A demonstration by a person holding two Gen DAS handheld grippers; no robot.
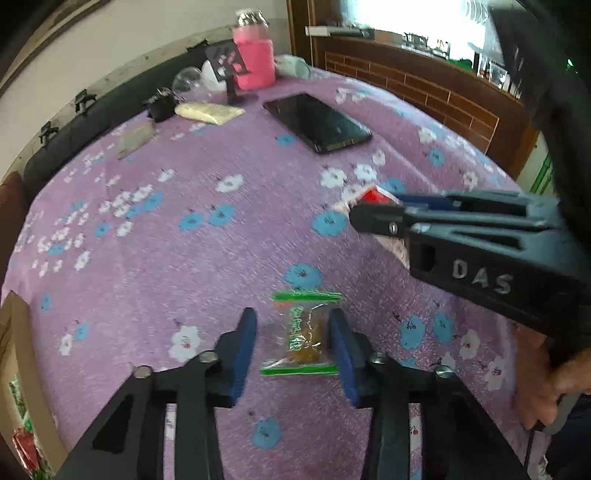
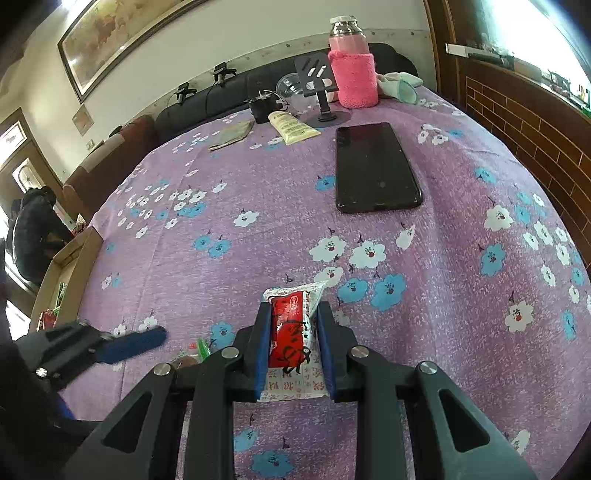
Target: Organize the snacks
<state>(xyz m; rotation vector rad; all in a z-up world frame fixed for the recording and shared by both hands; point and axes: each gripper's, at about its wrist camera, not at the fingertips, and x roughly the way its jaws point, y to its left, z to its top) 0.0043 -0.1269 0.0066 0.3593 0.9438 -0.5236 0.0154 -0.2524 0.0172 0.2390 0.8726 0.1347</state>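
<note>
Snacks: one green-striped packet (image 1: 301,332), one red packet (image 2: 293,332).

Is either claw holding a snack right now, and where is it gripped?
The right claw pinches the red-and-white snack packet across its middle. The left claw is open around the green-edged snack, not gripping it.

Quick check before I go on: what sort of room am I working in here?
Most likely a home living or dining room: a table under a purple floral cloth, a dark sofa along the wall with a framed painting above, and everyday clutter like a phone and pink-sleeved bottle.
</note>
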